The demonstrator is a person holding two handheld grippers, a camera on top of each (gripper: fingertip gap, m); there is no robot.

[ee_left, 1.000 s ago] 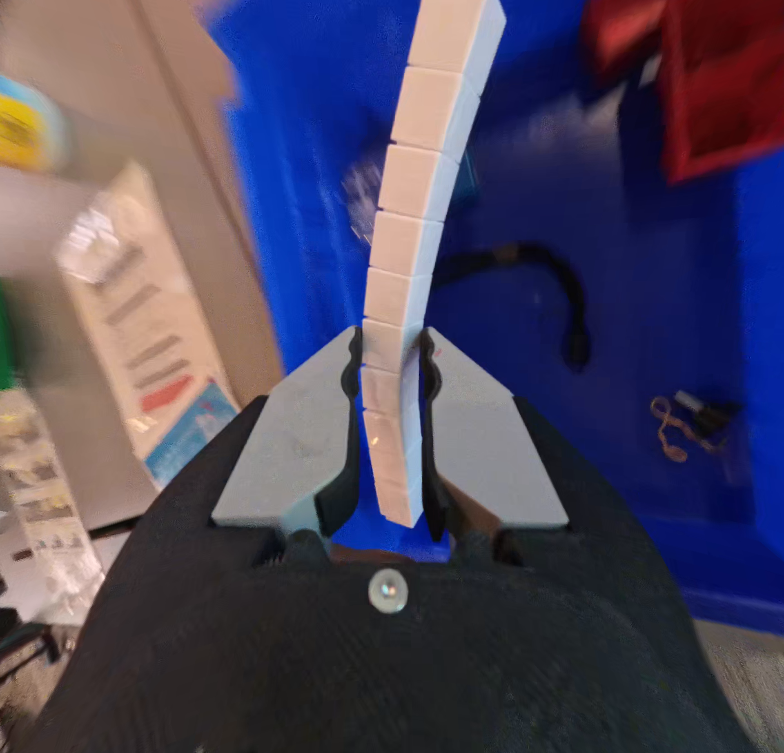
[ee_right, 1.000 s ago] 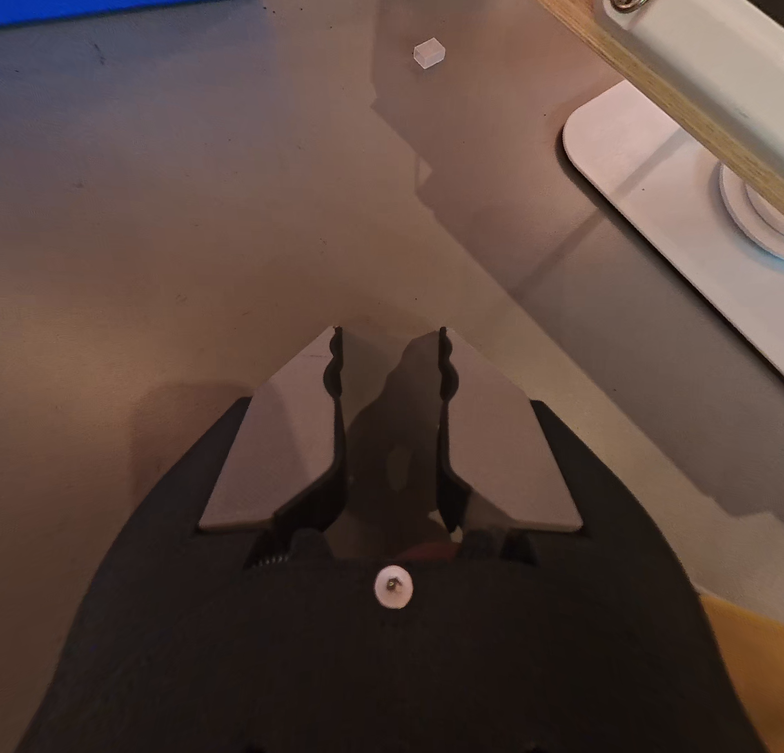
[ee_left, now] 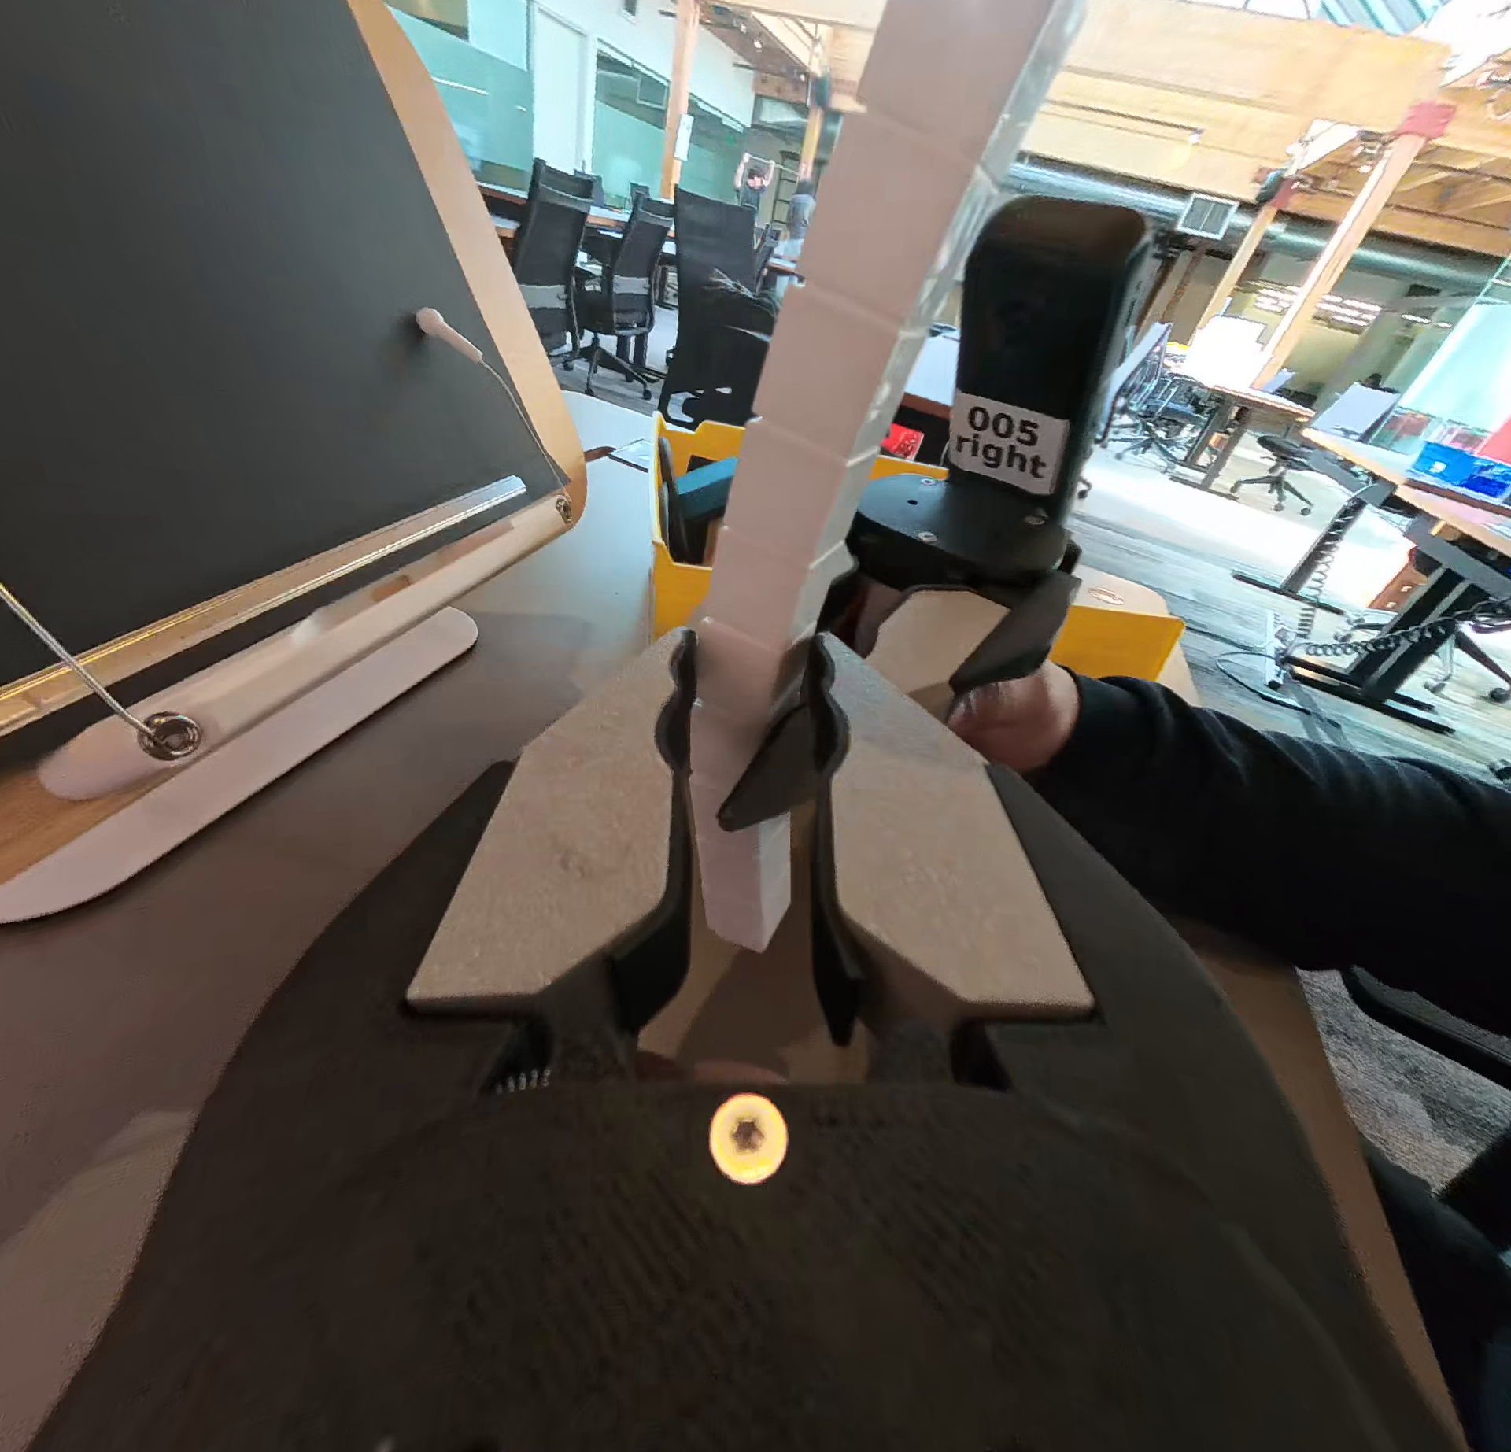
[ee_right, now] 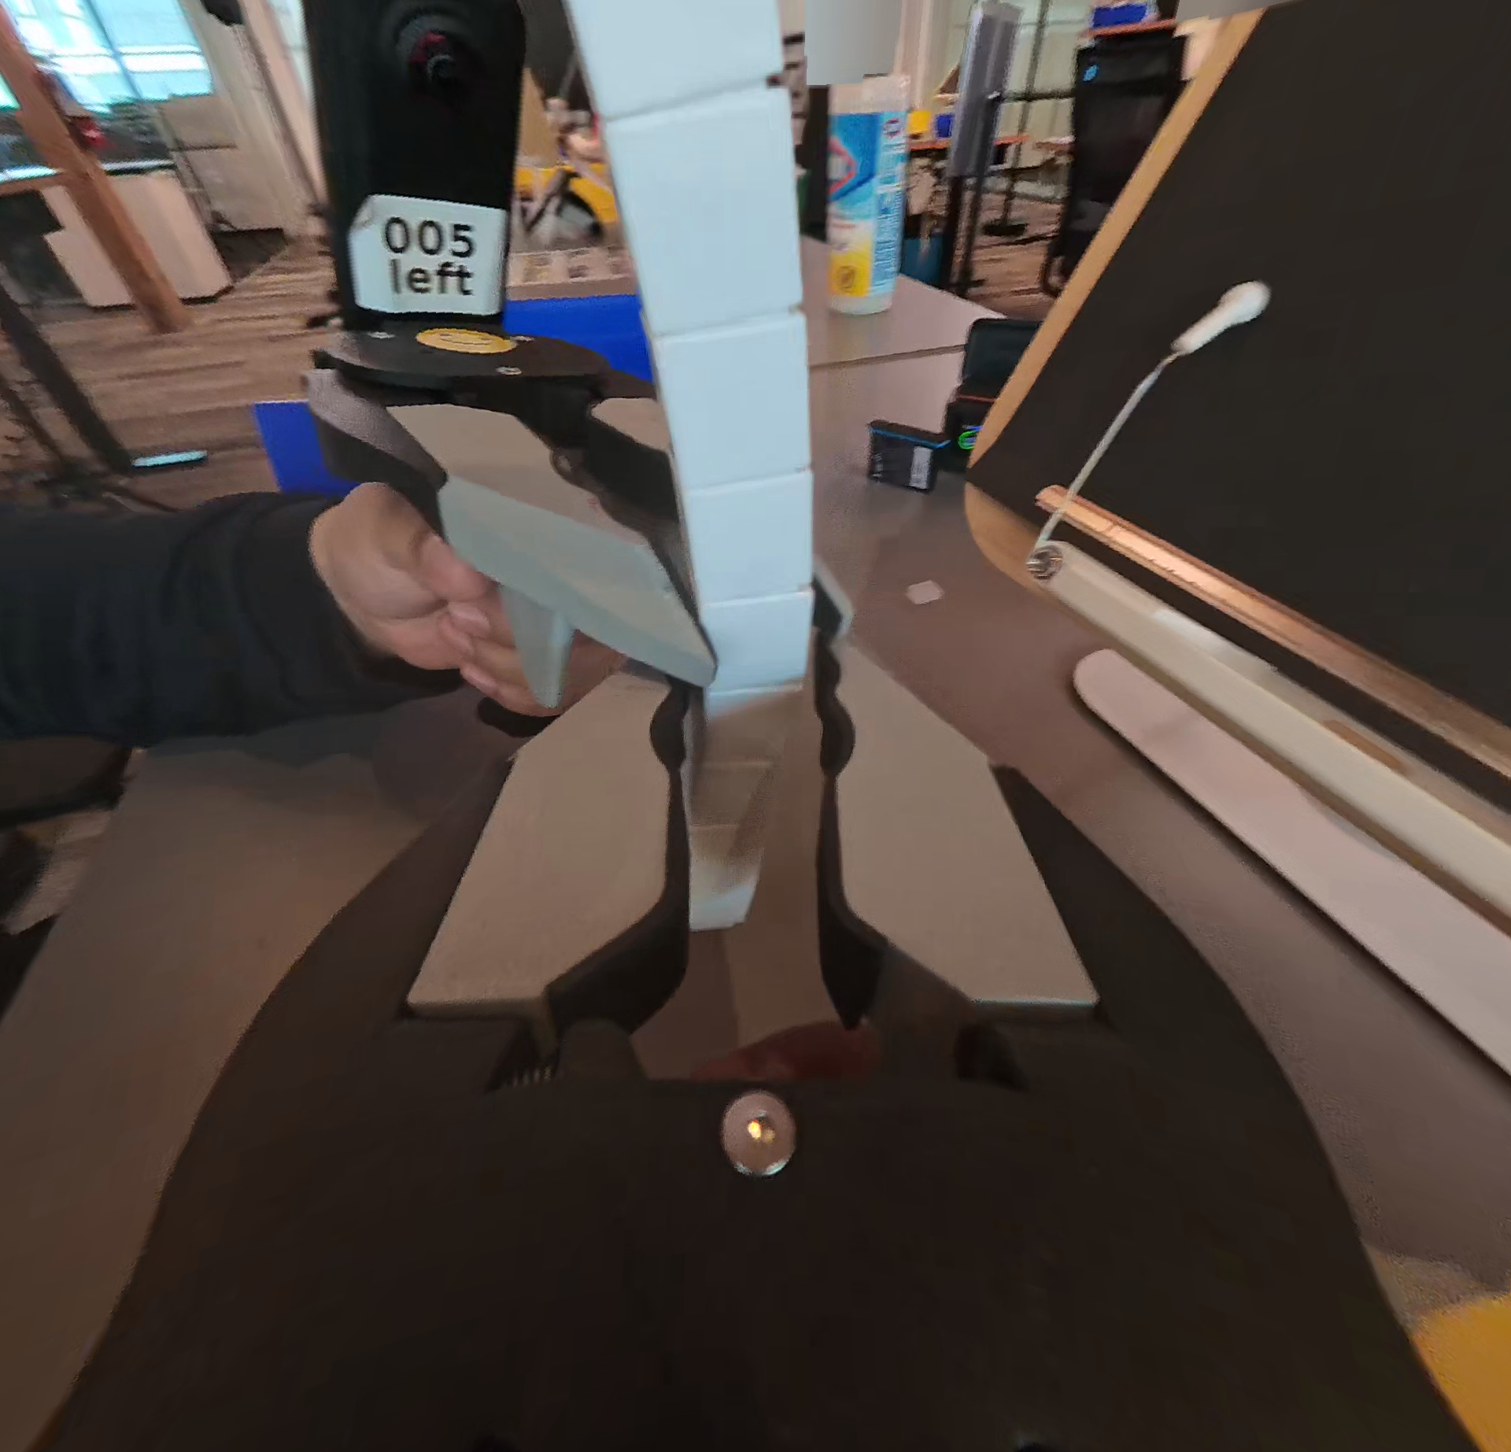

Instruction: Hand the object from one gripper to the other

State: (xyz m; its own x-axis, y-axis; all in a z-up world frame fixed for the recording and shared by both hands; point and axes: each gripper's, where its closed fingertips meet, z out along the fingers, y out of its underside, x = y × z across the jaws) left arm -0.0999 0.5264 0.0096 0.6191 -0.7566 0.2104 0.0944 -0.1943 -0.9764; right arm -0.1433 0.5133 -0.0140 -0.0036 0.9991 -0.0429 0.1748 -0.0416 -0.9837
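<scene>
Left wrist view: the left gripper [ee_left: 748,660] is seen closed to the same narrow gap as a second ago, with the white segmented strip [ee_left: 867,350] held between its pads near the strip's lower end. The grip is judged unchanged.

What has changed is recorded in the right wrist view. A second ago the right gripper [ee_right: 744,693] was pointed at the bare table with nothing between its fingers. It has since been raised and brought in opposite the left one, and the strip's bottom segments are now seen between its fingers. The gap has been narrowed to about the strip's width. Whether pressure is applied cannot be told.

The handover is therefore judged to be at its overlap stage: the giver is not yet released, and the receiver is in place around the same lower end.

The strip is made of a row of pale square blocks joined edge to edge. It is held upright above the table [ee_right: 940,718], leans slightly, and runs out of both views at the top. The joints suggest it may flex when only one grip remains.
</scene>
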